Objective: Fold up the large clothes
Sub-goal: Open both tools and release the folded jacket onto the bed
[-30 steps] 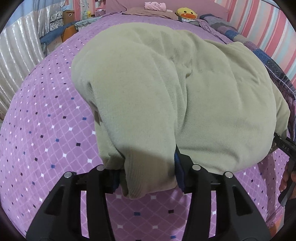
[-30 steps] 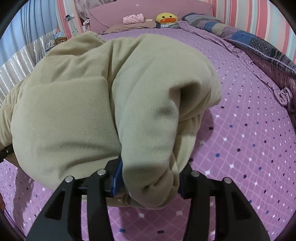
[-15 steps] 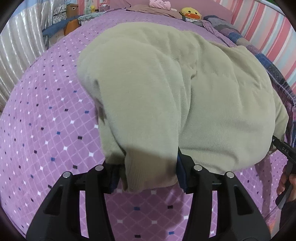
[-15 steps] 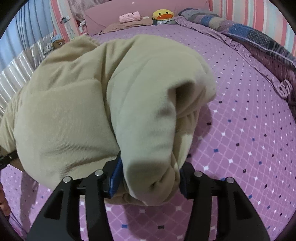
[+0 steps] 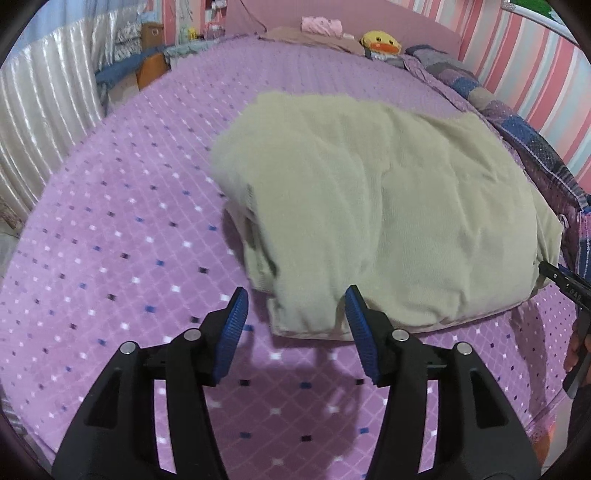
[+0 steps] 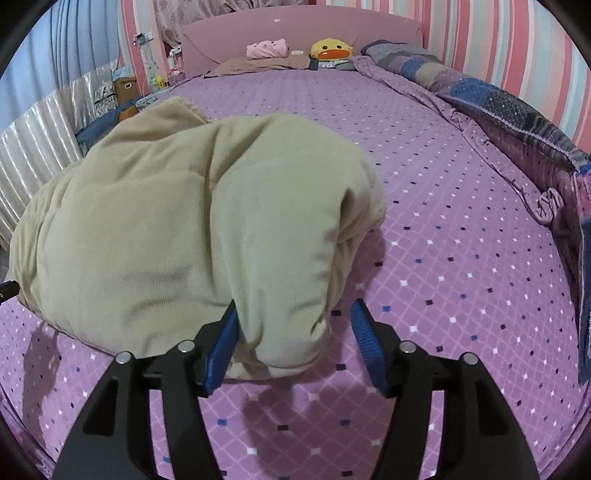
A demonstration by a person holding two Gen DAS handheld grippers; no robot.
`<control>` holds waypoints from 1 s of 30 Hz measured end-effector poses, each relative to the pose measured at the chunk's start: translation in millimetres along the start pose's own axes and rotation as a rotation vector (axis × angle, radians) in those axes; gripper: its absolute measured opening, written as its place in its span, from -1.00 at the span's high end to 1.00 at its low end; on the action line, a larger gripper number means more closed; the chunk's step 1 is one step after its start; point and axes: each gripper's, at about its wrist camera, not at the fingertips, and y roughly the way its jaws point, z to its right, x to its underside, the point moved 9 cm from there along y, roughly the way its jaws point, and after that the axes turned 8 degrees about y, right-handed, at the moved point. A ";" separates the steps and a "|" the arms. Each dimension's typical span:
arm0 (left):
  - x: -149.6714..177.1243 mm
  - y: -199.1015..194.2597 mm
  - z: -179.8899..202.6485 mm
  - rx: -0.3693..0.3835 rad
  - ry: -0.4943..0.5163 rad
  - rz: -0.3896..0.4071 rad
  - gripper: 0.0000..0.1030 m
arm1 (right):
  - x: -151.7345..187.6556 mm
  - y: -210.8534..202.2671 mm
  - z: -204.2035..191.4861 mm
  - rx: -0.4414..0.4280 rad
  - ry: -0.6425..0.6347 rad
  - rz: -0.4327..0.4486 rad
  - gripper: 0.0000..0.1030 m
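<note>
Beige garment (image 5: 388,206), thick and soft, folded into a bulky bundle on the purple diamond-patterned bedspread (image 5: 110,240), lying toward the near edge of the bed.

From the left wrist: left gripper (image 5: 295,314) with jaws apart and just lately widening, blue pads (image 5: 232,332) bare; a narrow folded end of the garment reaching into the gap between them, clear of the left pad and at most brushing the right one, resting on the bedspread; nothing clamped. Broad, flattish top of the bundle seen here, sloping away to the right; at the far right edge, a black piece of the other tool (image 5: 565,280) and part of a hand (image 5: 574,354) gripping it.

From the right wrist: right gripper (image 6: 295,332) likewise parted, jaws just lately opening; rounded, rolled end of the garment (image 6: 184,229) bulging between the pads (image 6: 365,343), touching the left pad, well clear of the right pad; not pinched. Bundle far taller and puffier from this side, with a deep fold on its right flank.

Shown in both views at the head of the bed: yellow duck plush (image 6: 330,50), pink rolled cloth (image 6: 266,48), pink headboard (image 6: 295,33). Patchwork quilt (image 6: 517,110) along the right side, clearest from the right wrist; silvery pleated curtain (image 5: 44,122) and cardboard box (image 5: 151,33) on the left, larger from the left wrist.
</note>
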 end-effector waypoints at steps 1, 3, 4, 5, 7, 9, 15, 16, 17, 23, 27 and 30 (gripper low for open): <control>-1.8 -3.6 -4.0 -0.006 -0.005 0.009 -0.12 | 0.3 -2.0 2.7 0.001 0.011 0.003 -0.27; -1.2 -5.5 -11.7 -0.022 -0.018 0.007 -0.20 | -0.8 -2.8 8.8 -0.001 0.029 0.002 -0.33; -0.2 -3.7 -15.6 -0.030 -0.023 0.000 -0.20 | -0.8 -3.7 11.1 -0.003 0.042 0.001 -0.39; 0.0 -0.3 -19.1 -0.036 -0.031 -0.010 -0.20 | -0.7 -4.0 13.2 -0.002 0.053 0.001 -0.42; 1.1 5.8 -23.6 -0.038 -0.044 -0.021 -0.20 | -2.8 -4.8 17.2 0.000 0.072 0.006 -0.49; 3.3 14.9 -28.9 -0.049 -0.055 -0.035 -0.24 | -2.8 0.3 24.8 0.031 0.089 0.003 -0.55; -4.8 41.1 -32.9 -0.106 -0.031 -0.061 -0.33 | -0.8 31.7 36.1 0.090 0.109 -0.032 -0.74; -4.6 44.1 -34.8 -0.118 -0.026 -0.061 -0.37 | -1.0 34.7 36.4 0.105 0.105 -0.029 -0.77; -4.7 45.8 -34.4 -0.124 -0.022 -0.061 -0.40 | 0.2 38.6 36.2 0.108 0.108 -0.031 -0.78; -9.0 28.4 -25.7 -0.143 -0.010 -0.035 -0.40 | 0.8 23.7 32.2 0.107 0.109 -0.015 -0.78; -13.3 -3.2 -13.3 -0.187 0.020 0.034 -0.94 | -1.4 -7.3 11.3 0.081 0.060 0.031 -0.81; -17.6 -25.1 3.2 -0.194 0.038 0.070 -0.94 | -2.3 -31.1 -7.1 0.049 0.053 0.063 -0.84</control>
